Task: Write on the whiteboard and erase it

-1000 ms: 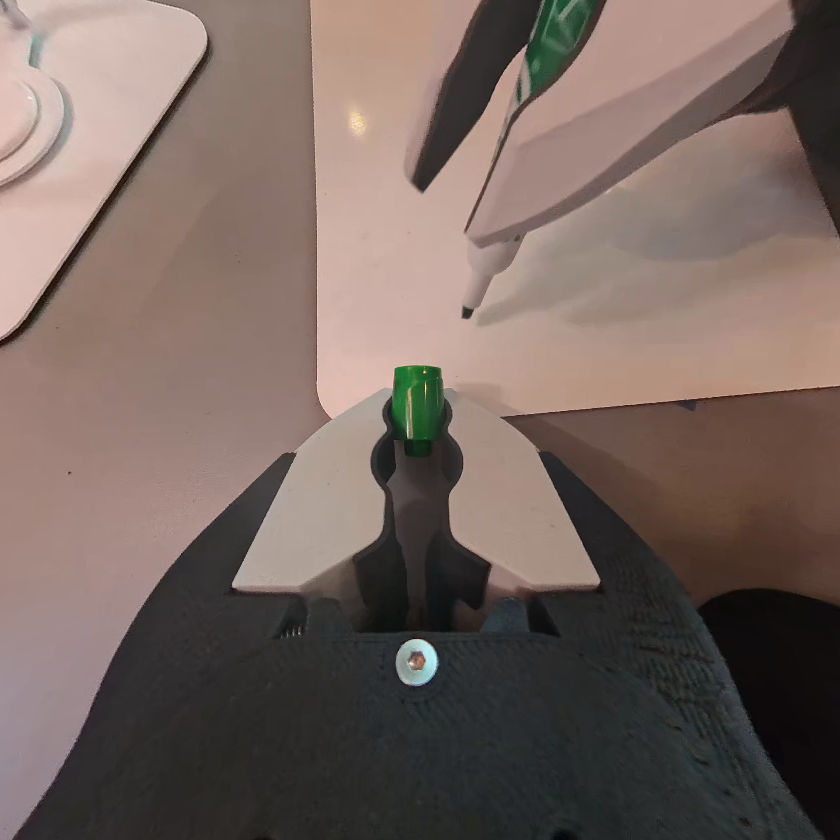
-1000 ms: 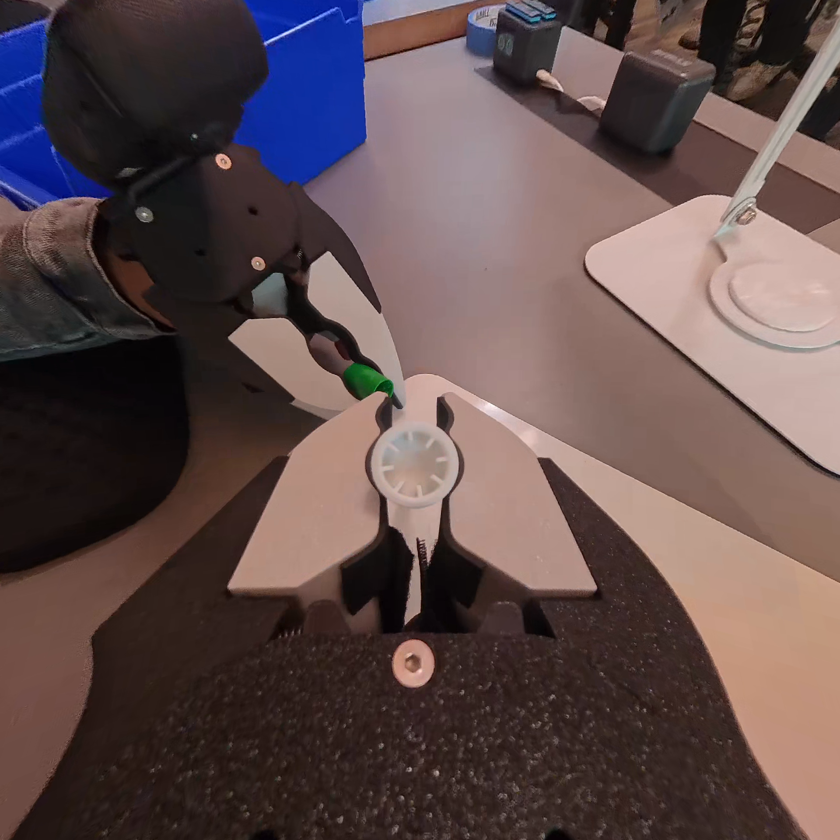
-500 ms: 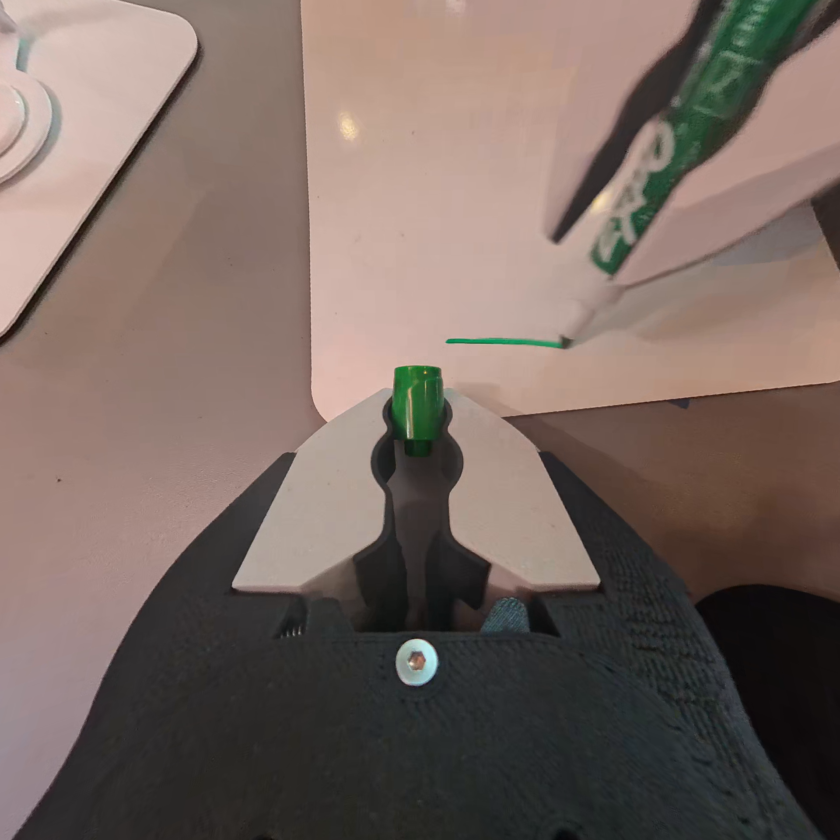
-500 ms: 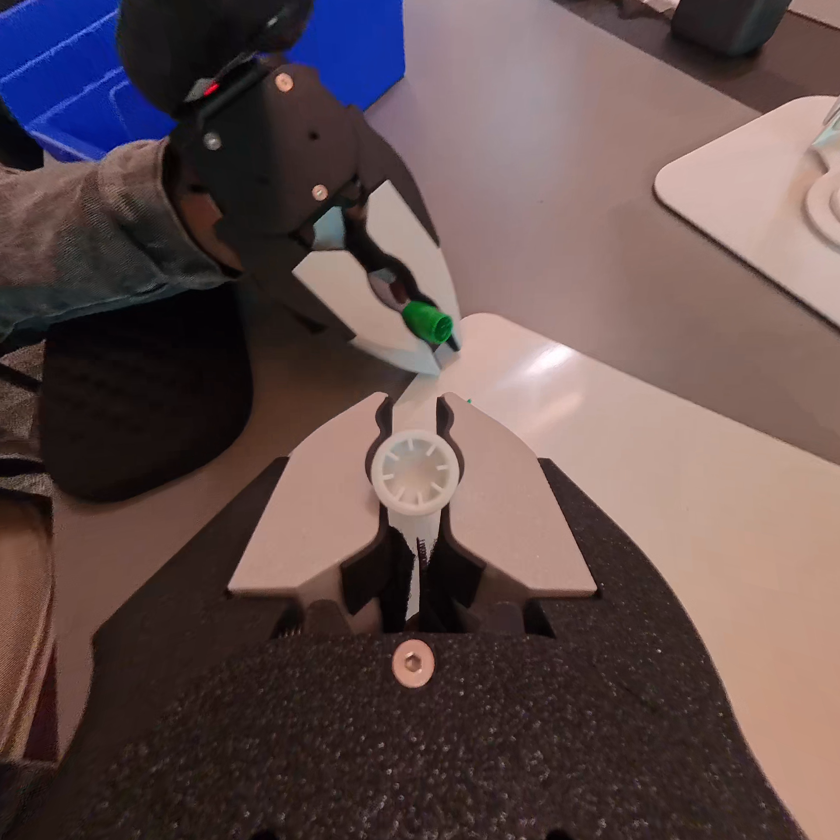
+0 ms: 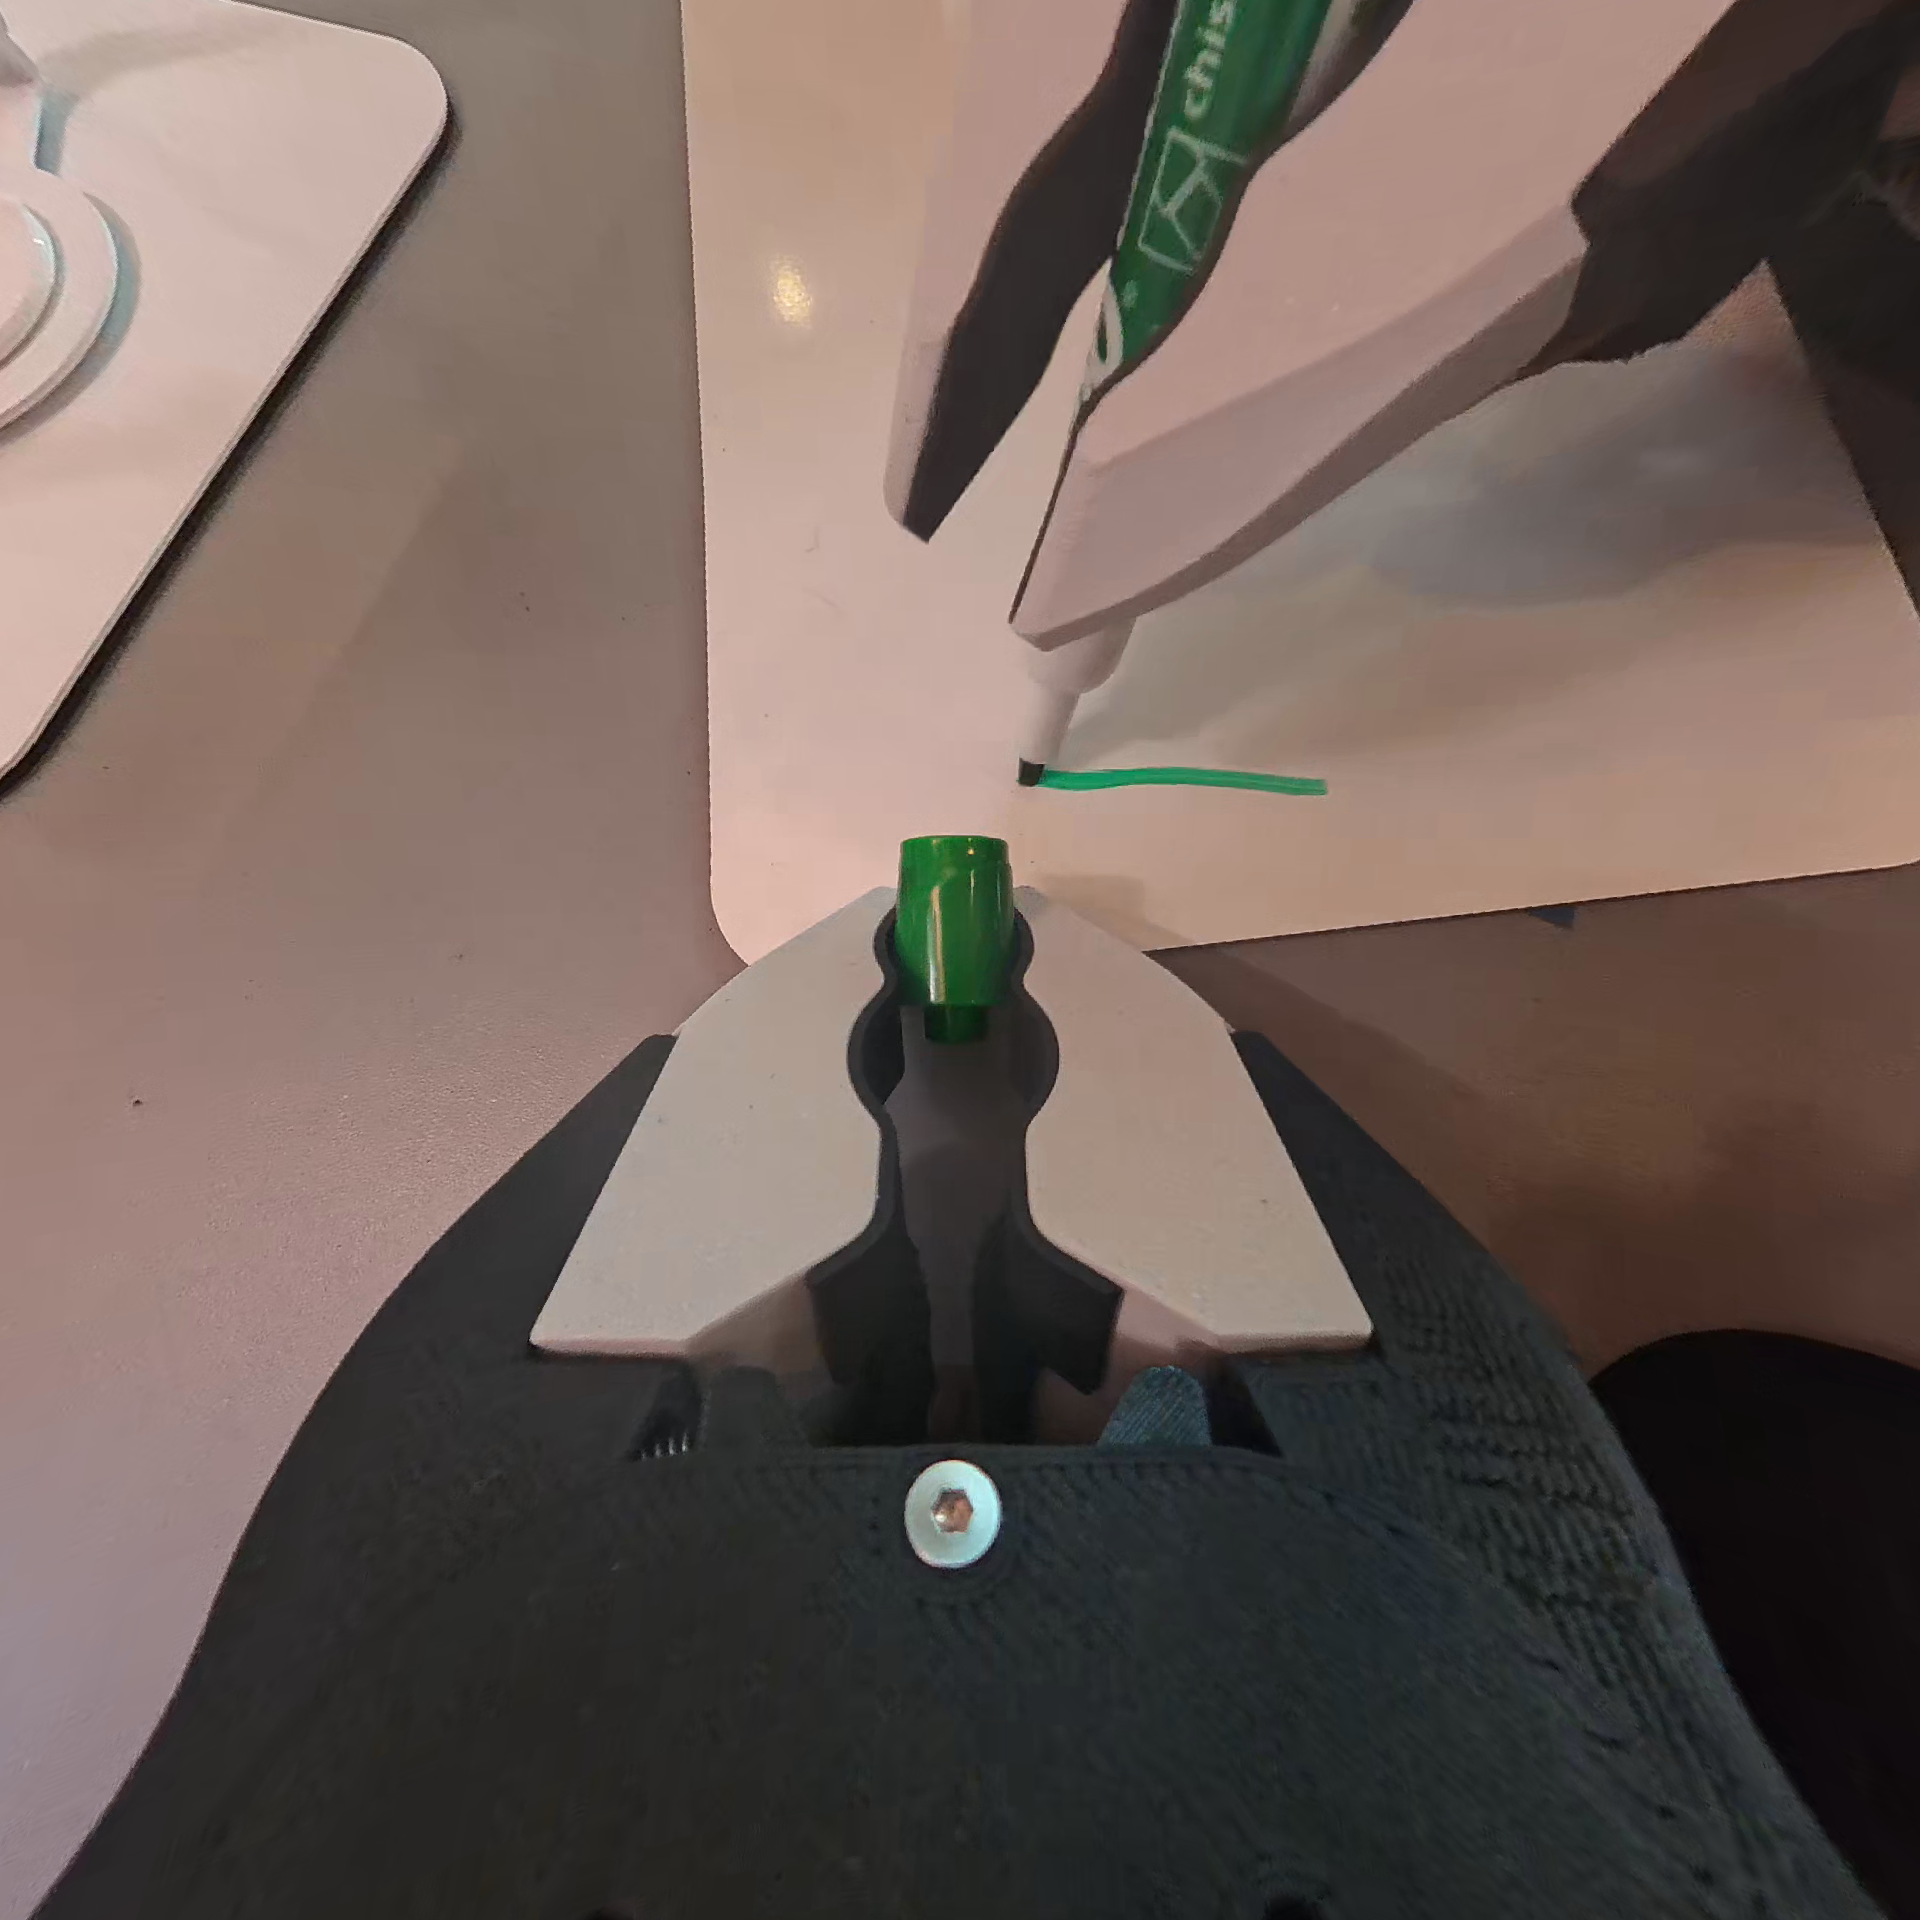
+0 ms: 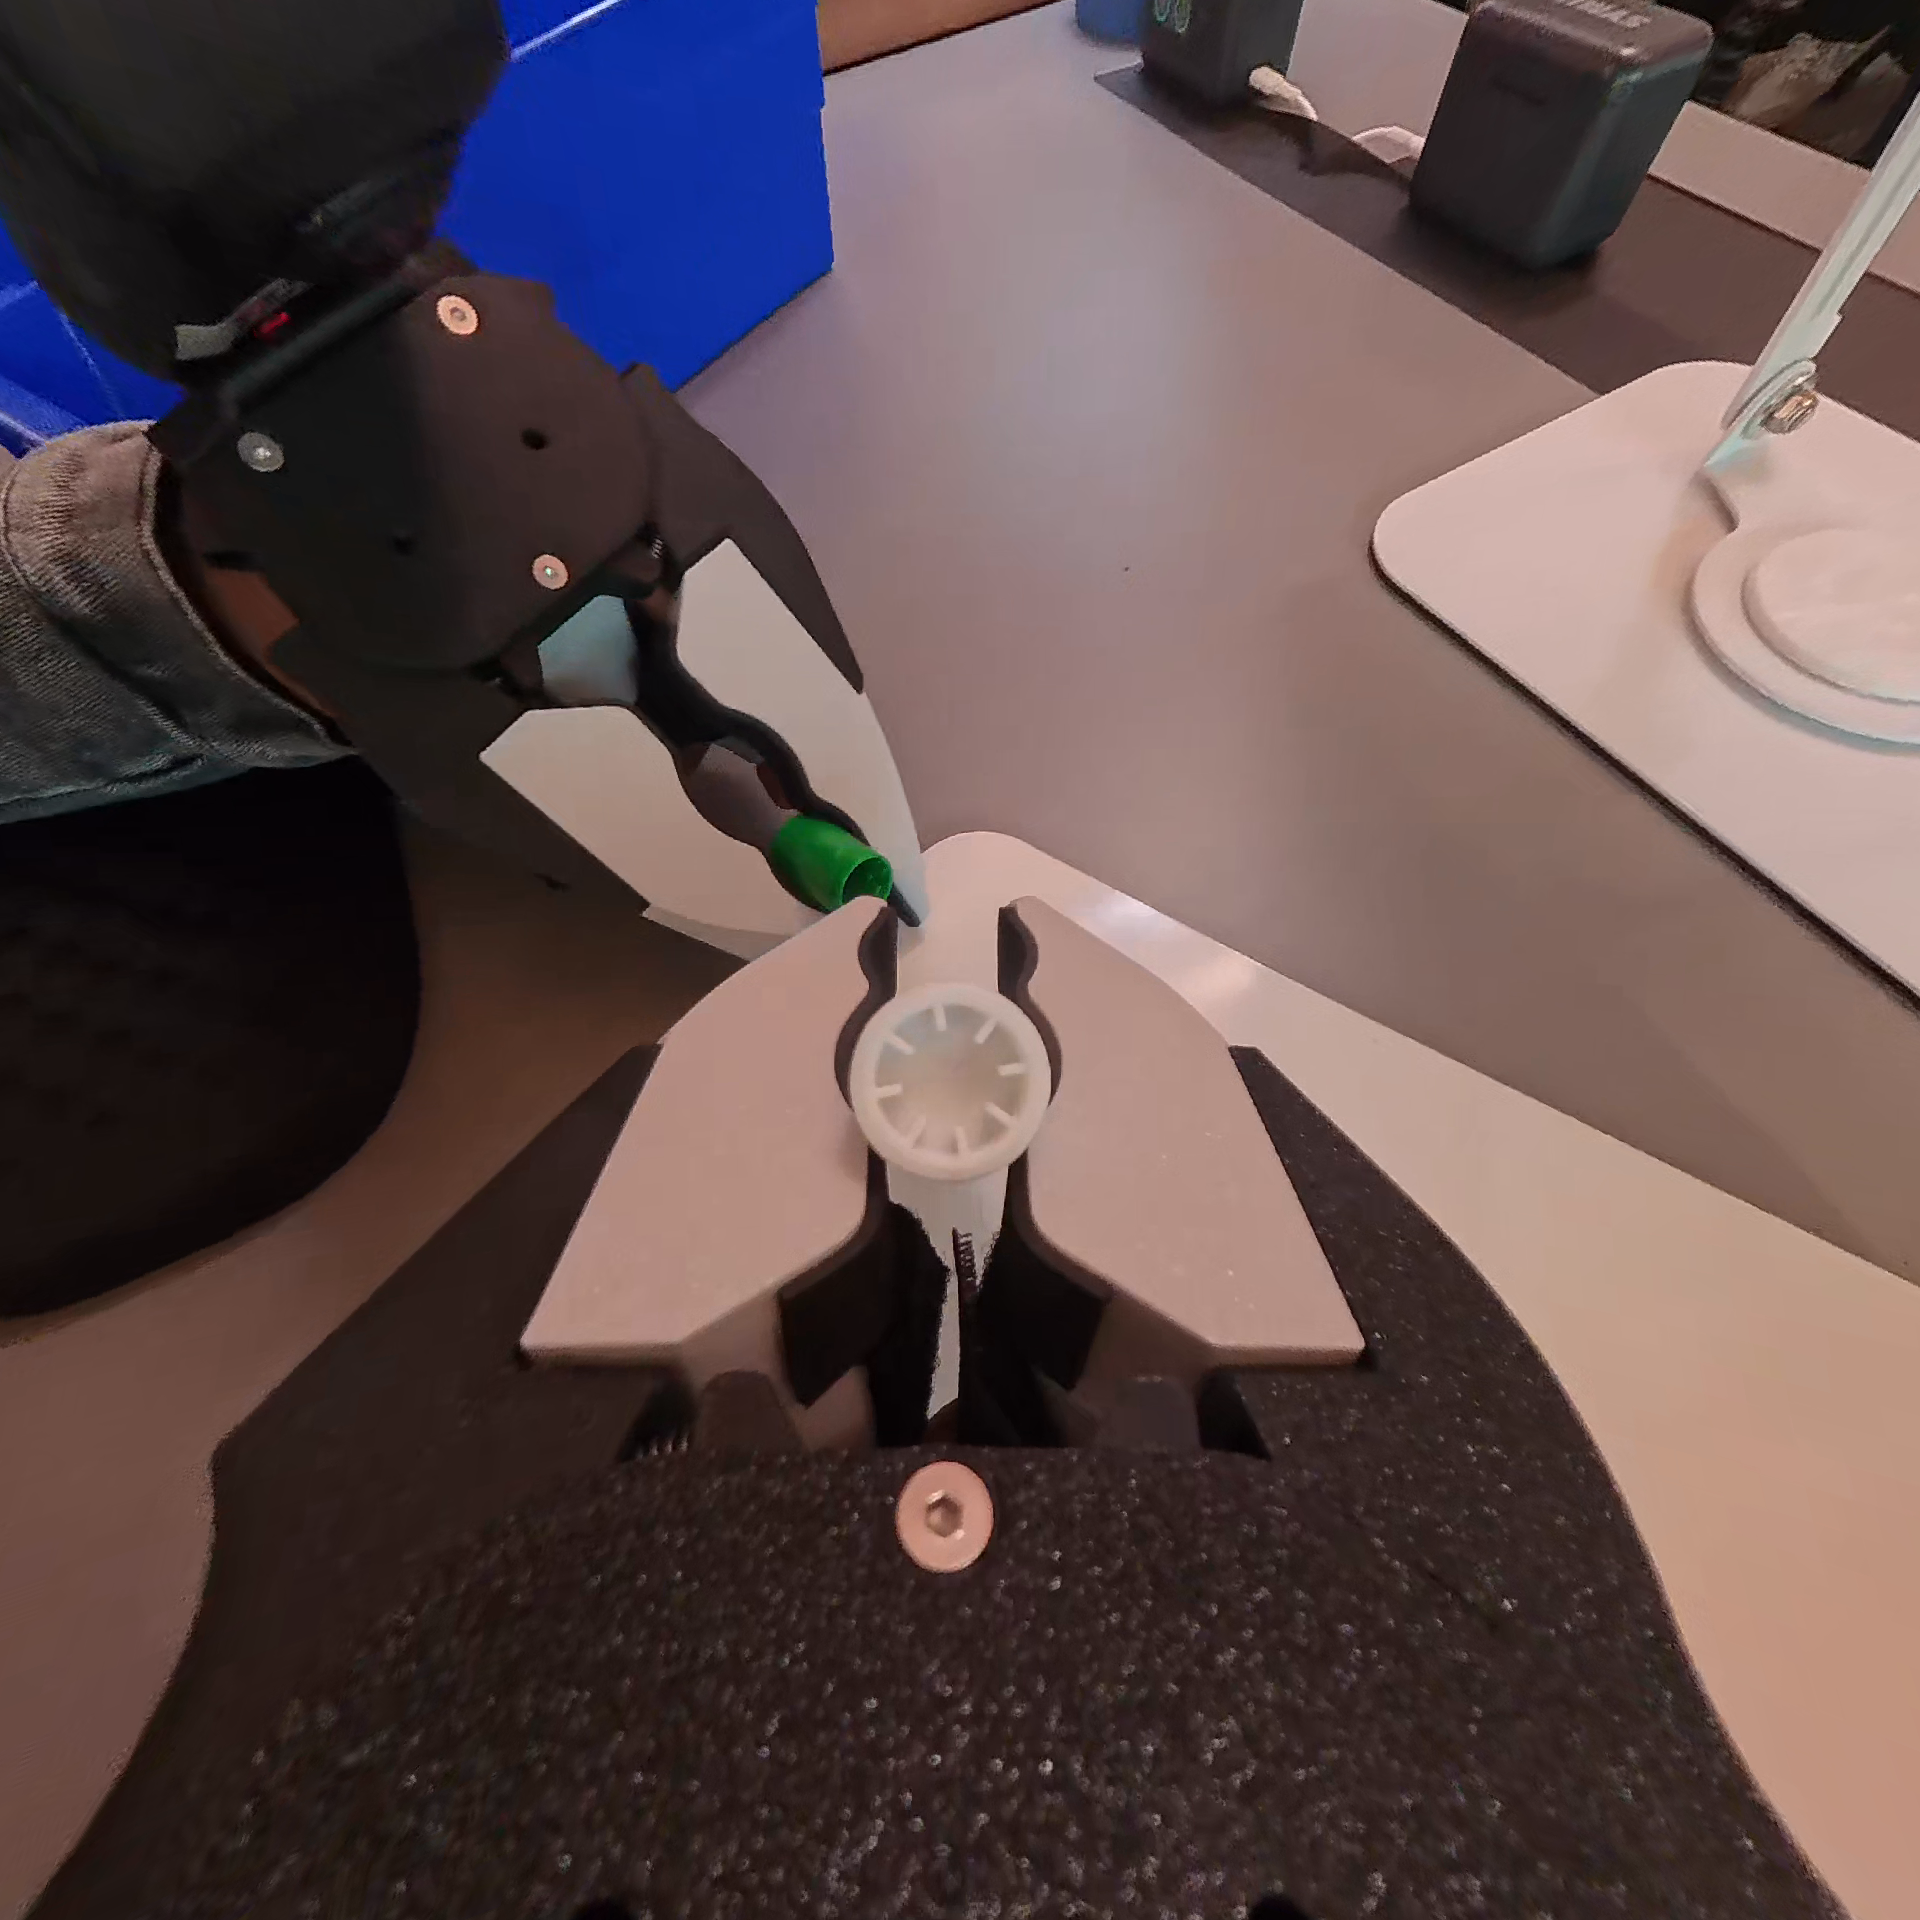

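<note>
Right gripper (image 5: 1023,582) jaws clamp the green marker (image 5: 1174,208), tip on the glossy whiteboard (image 5: 831,520); left gripper (image 5: 954,914) jaws pinch the cap (image 5: 951,935); matte grey table (image 5: 416,779).

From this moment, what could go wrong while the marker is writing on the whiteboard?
1. The marker tip sits at the left end of the green line, close to the whiteboard near edge; a stroke toward that edge might run onto the table.
2. The left gripper, shut on the green cap, hangs over the board's corner and might bump the right gripper.
</note>
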A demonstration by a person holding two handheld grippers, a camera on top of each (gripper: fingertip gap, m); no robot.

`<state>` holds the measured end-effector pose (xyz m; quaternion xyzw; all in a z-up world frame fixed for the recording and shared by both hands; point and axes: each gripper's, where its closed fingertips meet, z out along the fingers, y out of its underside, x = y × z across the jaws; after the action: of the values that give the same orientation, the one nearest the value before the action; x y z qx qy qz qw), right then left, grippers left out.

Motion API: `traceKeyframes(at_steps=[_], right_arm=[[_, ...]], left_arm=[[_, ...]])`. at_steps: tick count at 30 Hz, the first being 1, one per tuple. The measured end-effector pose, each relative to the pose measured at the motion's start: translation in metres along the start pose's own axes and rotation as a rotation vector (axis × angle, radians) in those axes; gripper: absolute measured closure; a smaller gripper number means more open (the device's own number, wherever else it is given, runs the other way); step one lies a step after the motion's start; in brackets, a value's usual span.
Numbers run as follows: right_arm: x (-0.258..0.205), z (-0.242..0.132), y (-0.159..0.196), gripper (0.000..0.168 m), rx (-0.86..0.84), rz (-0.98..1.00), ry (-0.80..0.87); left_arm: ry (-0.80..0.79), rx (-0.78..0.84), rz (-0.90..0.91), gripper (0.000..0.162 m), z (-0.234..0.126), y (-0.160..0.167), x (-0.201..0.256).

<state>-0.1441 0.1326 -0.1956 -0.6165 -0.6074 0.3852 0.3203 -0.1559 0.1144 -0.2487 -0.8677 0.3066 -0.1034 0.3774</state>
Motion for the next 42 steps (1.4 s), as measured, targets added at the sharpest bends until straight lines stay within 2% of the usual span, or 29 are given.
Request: traceKeyframes(at_steps=[8,19,27,32,42], right_arm=[[-0.007,-0.024,0.016,0.149,-0.027,0.01,0.006],[0.017,-0.013,0.007,0.149,-0.006,0.012,0.056],[-0.004,-0.045,0.029,0.149,-0.056,0.031,0.052],[0.013,-0.043,0.01,0.149,0.027,0.042,0.09],[0.029,-0.022,0.01,0.149,-0.011,0.037,0.084]], left_arm=[[0.005,0.002,-0.006,0.147,0.0,0.0,0.0],[0.011,0.005,-0.008,0.147,0.0,0.0,0.001],[0.012,0.004,-0.01,0.147,0.001,0.0,0.001],[0.011,0.006,-0.009,0.146,0.001,0.0,0.001],[0.018,0.01,-0.014,0.146,0.001,0.0,0.002]])
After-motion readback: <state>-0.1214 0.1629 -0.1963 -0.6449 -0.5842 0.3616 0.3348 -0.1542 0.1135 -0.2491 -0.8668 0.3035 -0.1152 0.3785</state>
